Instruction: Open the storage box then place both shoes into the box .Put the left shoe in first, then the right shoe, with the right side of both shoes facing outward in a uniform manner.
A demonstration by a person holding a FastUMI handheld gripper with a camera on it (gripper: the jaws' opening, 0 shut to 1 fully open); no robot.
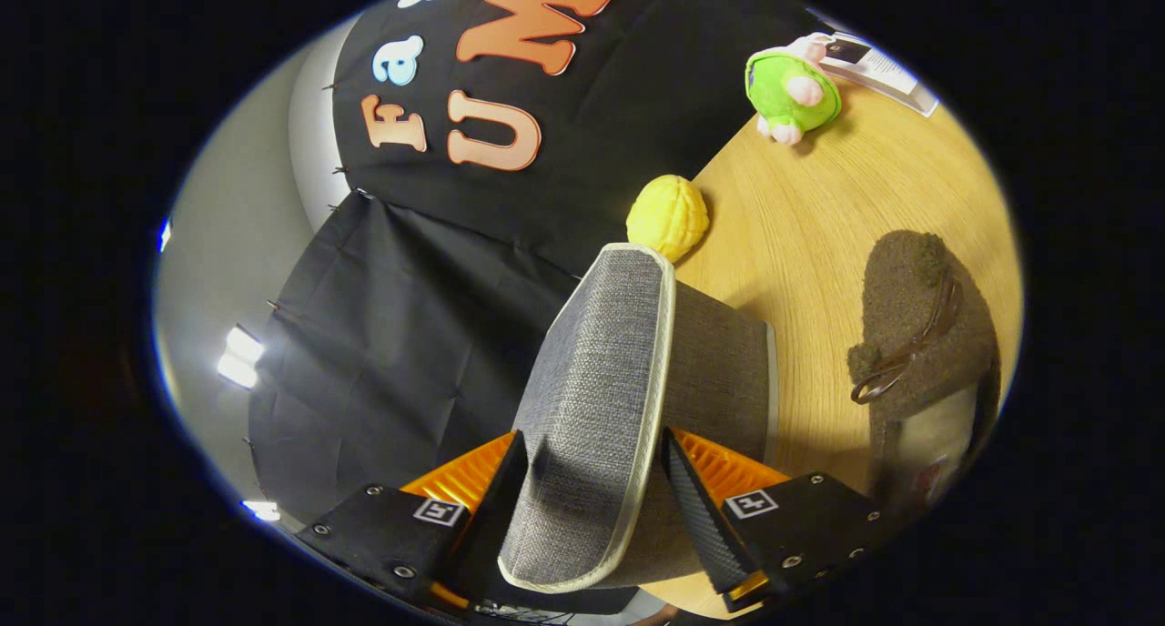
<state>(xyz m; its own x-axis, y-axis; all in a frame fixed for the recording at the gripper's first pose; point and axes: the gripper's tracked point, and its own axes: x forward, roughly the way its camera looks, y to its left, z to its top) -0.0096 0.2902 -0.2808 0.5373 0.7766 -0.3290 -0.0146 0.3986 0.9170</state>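
While the grey woven-fabric lid flap with pale piping (596, 398) of the storage box is raised, it is seen to lie between the two fingers of the tool (592, 489), its long axis running straight ahead toward twelve o'clock. The tool appears to be closed on this flap, though contact by both black pads is not clearly shown. Beyond the flap, at one o'clock, the grey box body (724, 371) is seen on the light wooden tabletop (801, 226). The brown fuzzy shoe with a dark lace bow (919, 335) is found at three o'clock, well apart from the fingers; a swing rightward would be needed once the flap is let go.
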